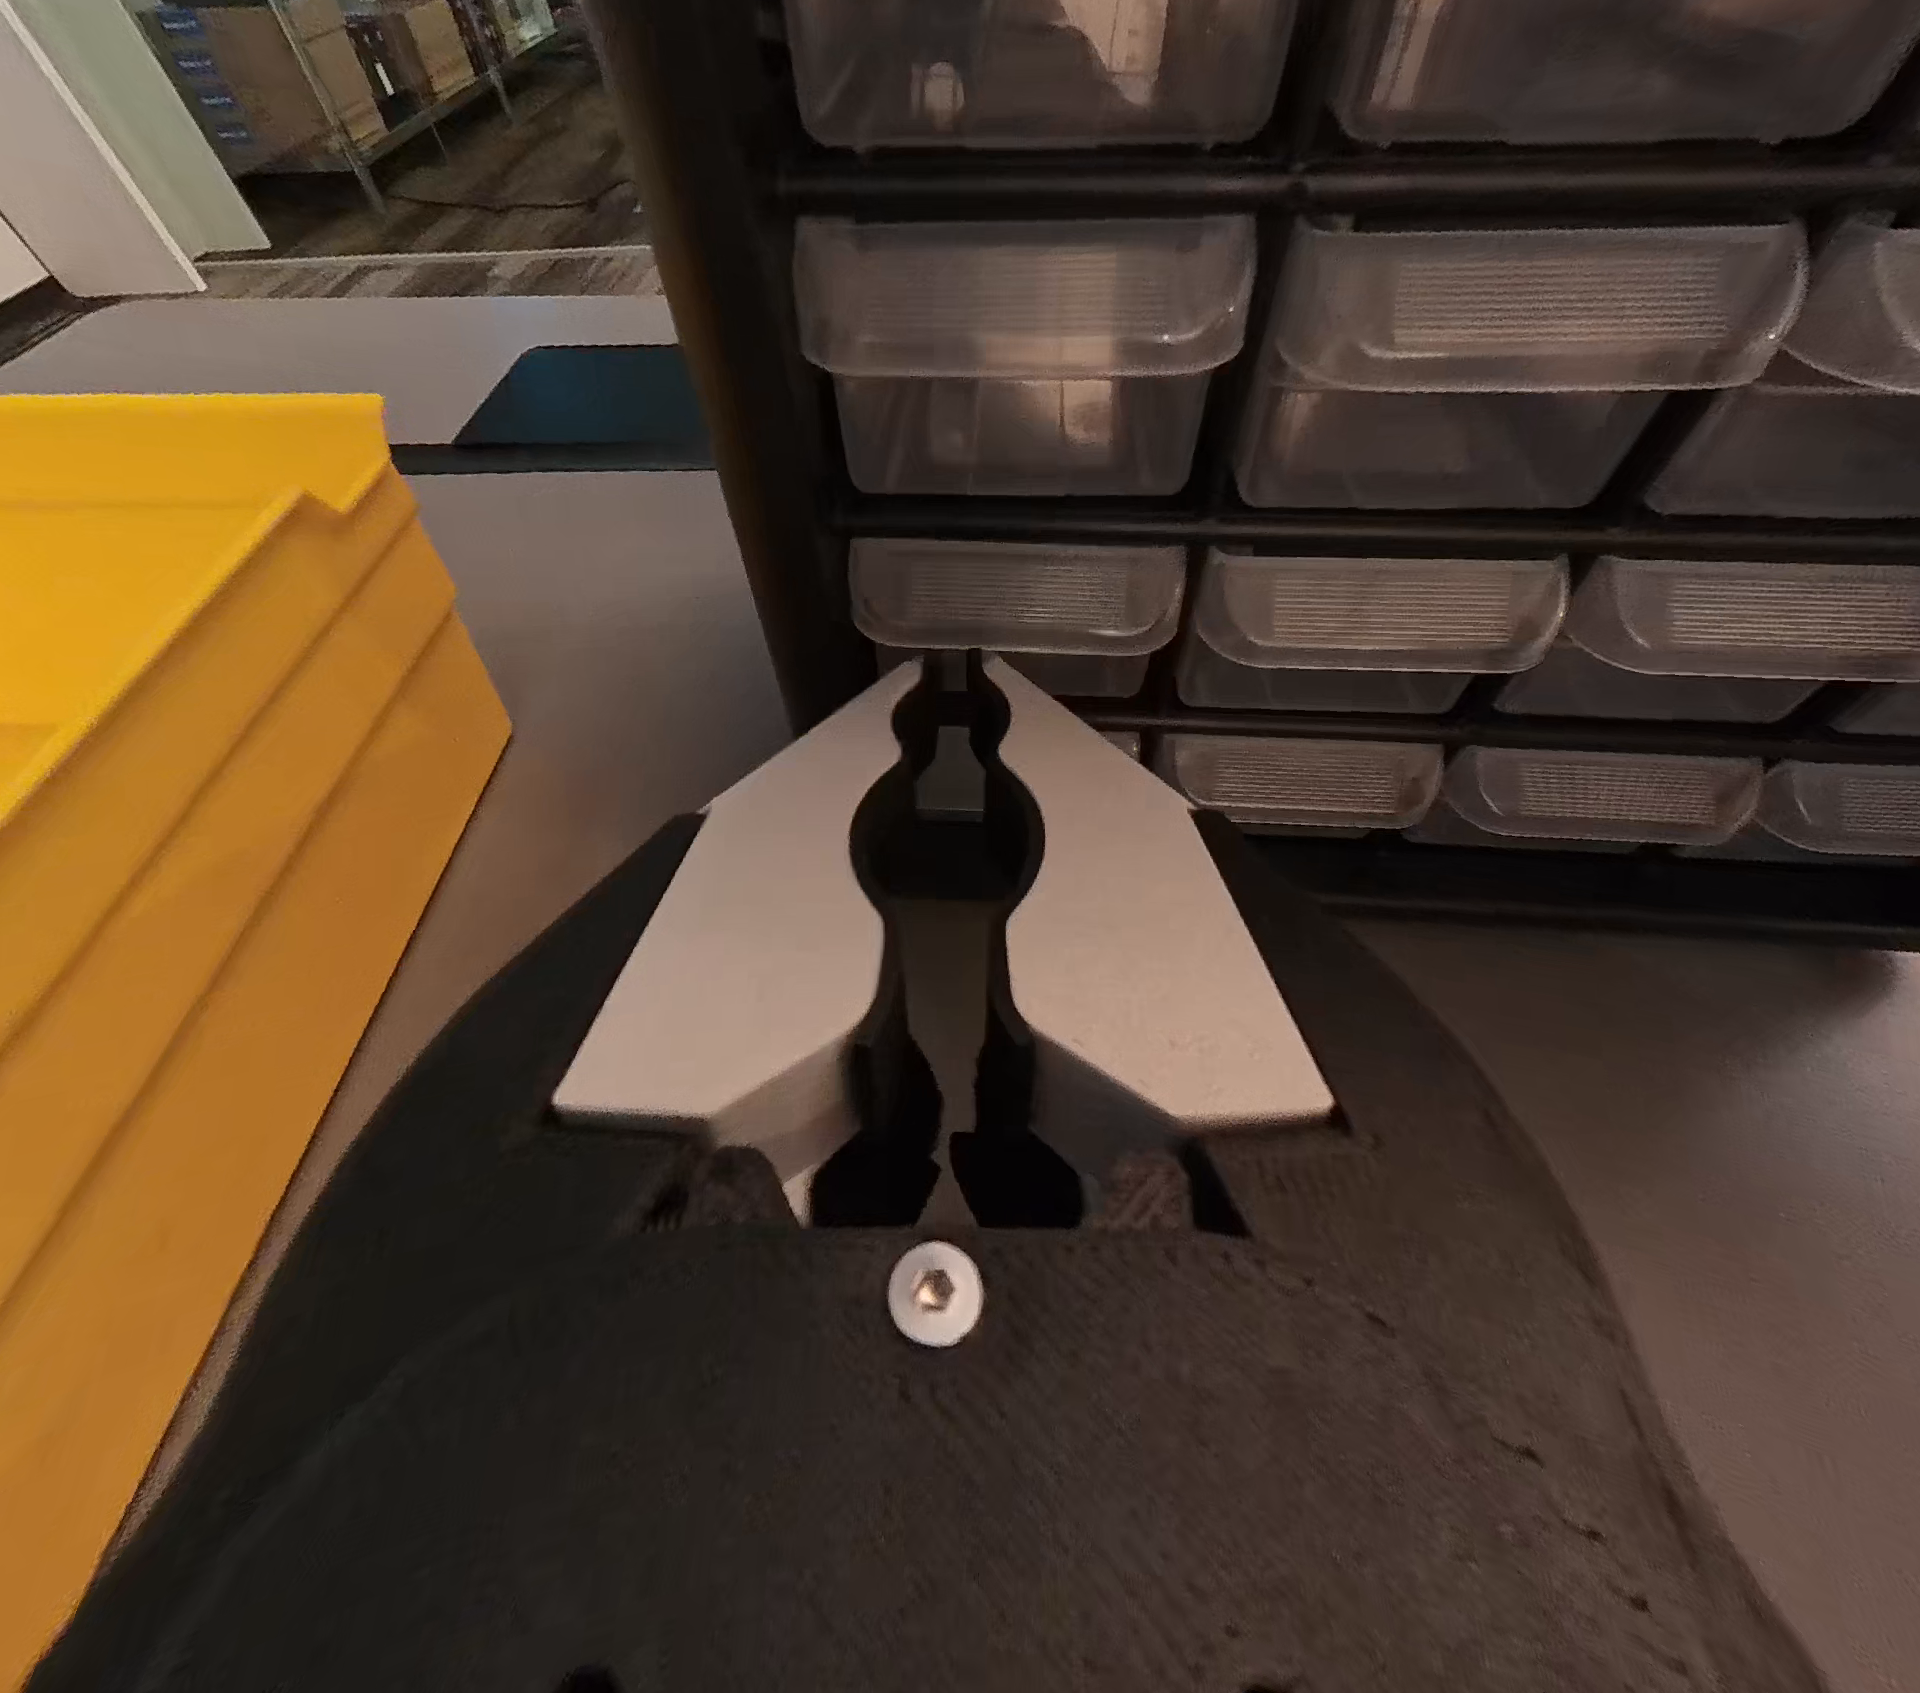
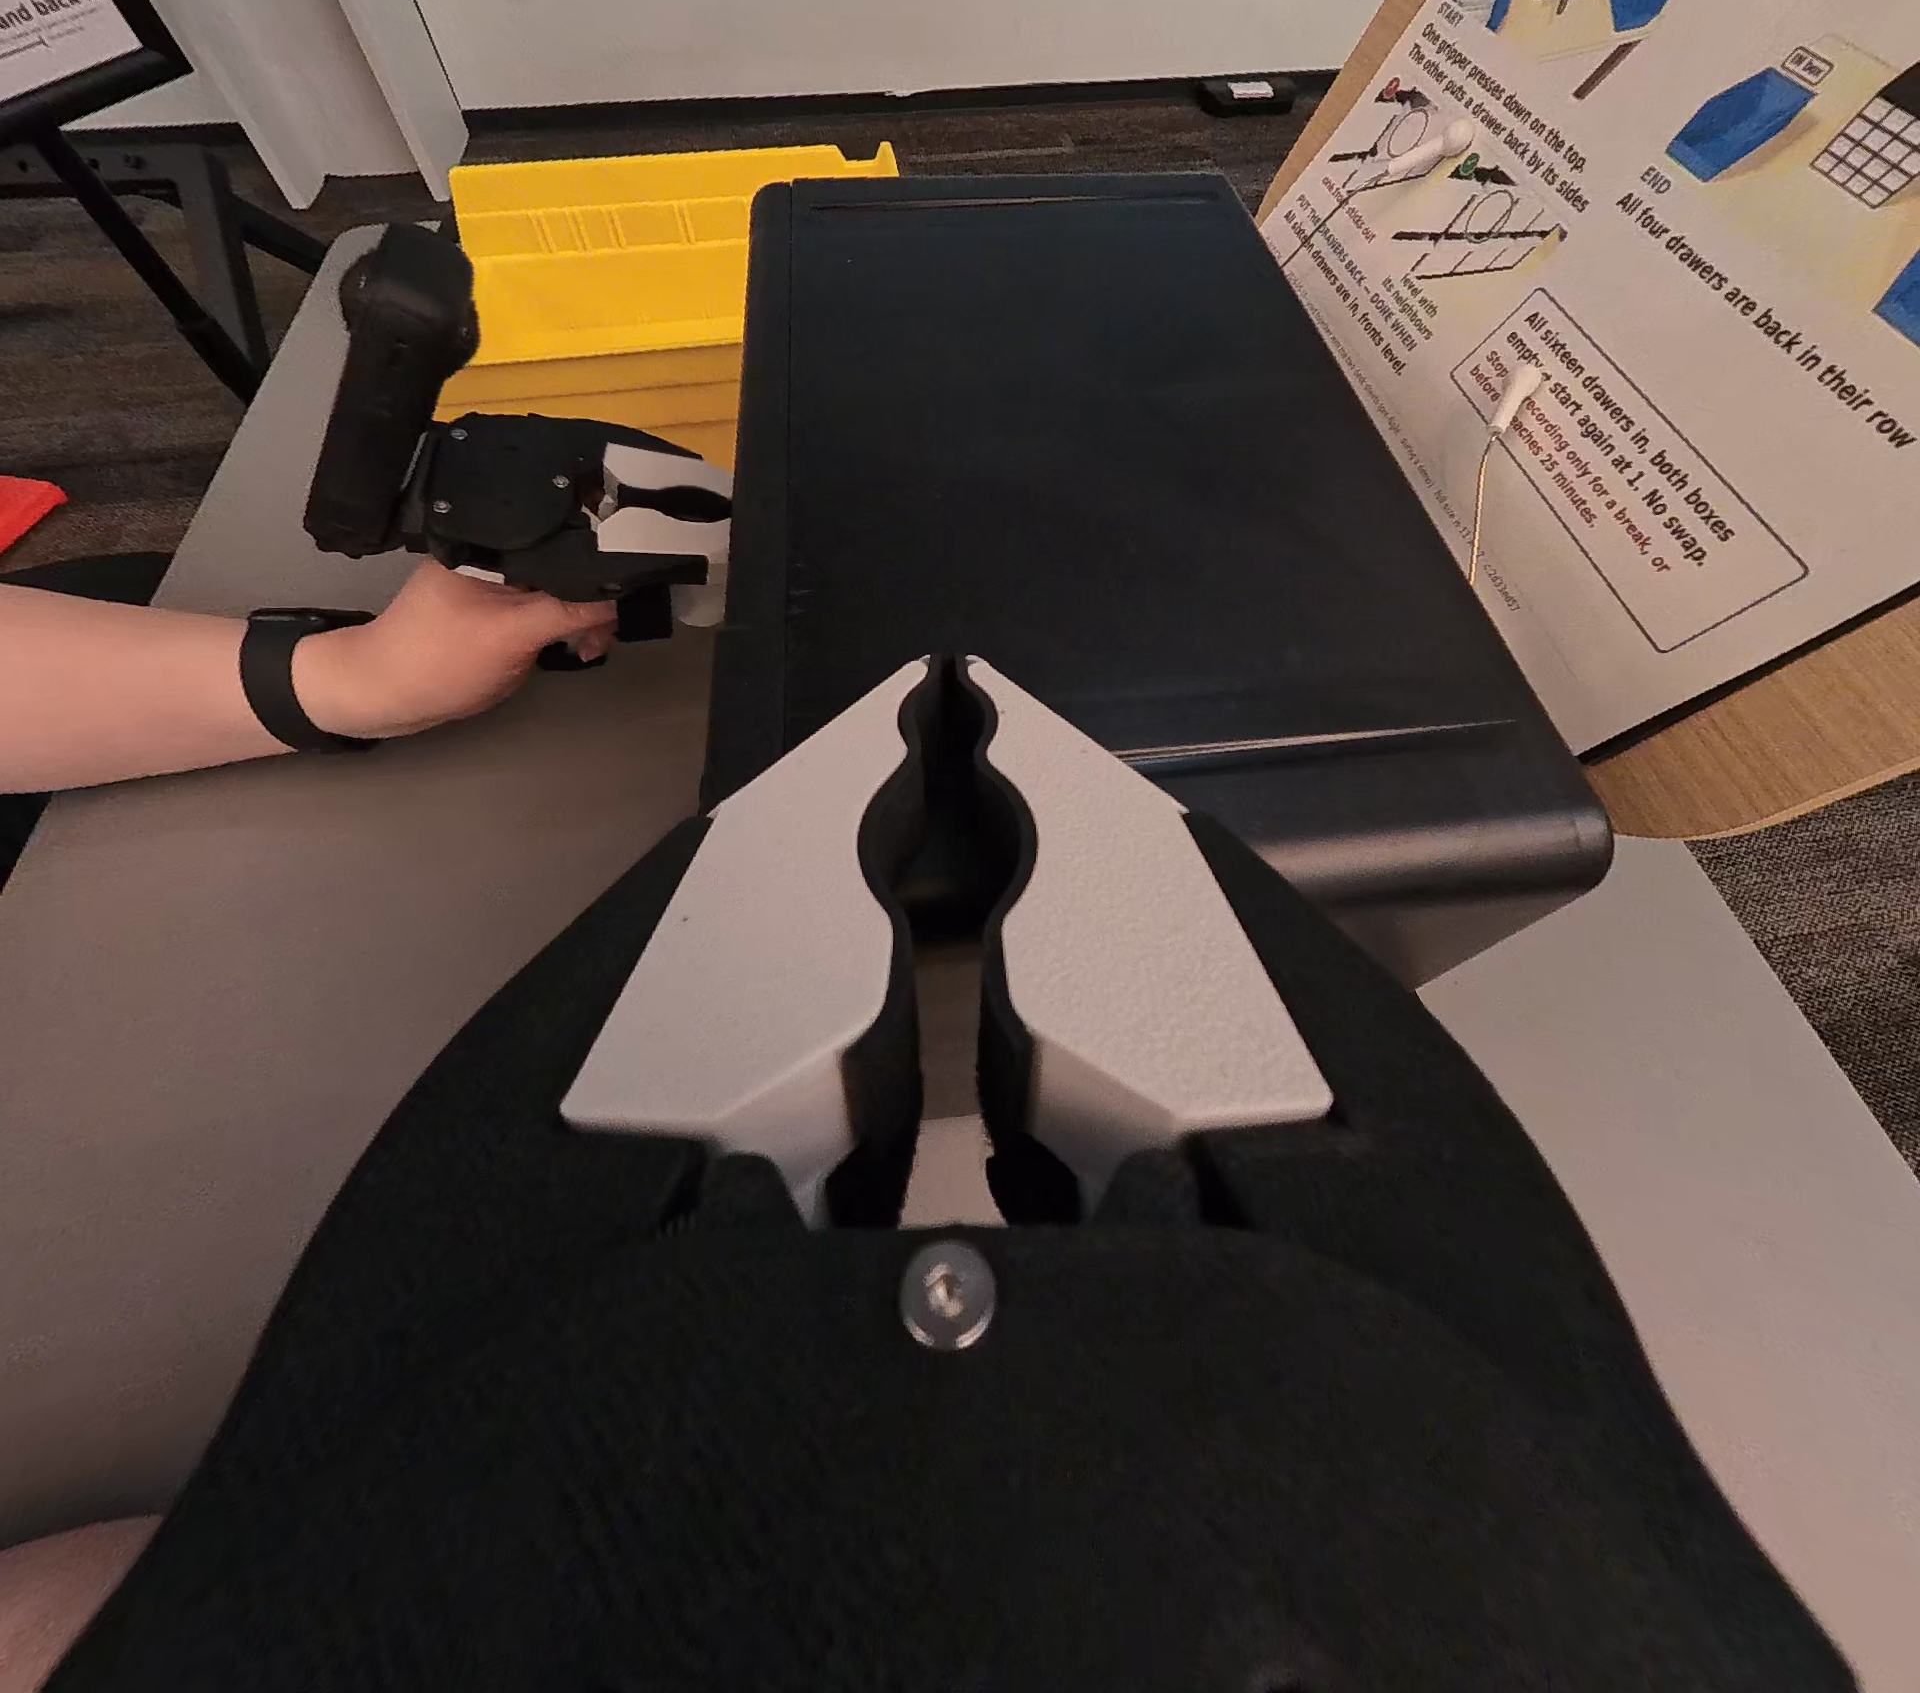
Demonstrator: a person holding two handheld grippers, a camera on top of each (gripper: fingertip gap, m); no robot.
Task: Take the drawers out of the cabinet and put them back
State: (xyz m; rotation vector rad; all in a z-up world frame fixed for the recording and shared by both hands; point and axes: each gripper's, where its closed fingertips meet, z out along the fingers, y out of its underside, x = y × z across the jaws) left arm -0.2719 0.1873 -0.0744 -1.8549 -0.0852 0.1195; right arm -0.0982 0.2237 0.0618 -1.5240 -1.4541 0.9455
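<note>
The black cabinet (image 1: 717,396) holds rows of clear plastic drawers. In the left wrist view my left gripper (image 1: 950,669) has its tips just under the handle lip of the left-most clear drawer (image 1: 1018,594) in the third row. Its jaws are closed to a narrow gap on that drawer's front. In the right wrist view my right gripper (image 2: 948,662) is shut and empty, with its tips on the cabinet's flat black top (image 2: 1091,448) near its near edge. The left gripper (image 2: 686,537) also shows there, at the cabinet's front face.
A yellow bin (image 1: 208,708) stands on the grey table (image 2: 312,1020) left of the cabinet and also shows in the right wrist view (image 2: 623,272). An instruction board (image 2: 1610,293) leans at the right. A hand with a black wristband (image 2: 416,667) holds the left gripper. The grippers' ends are close to 25 cm from one another.
</note>
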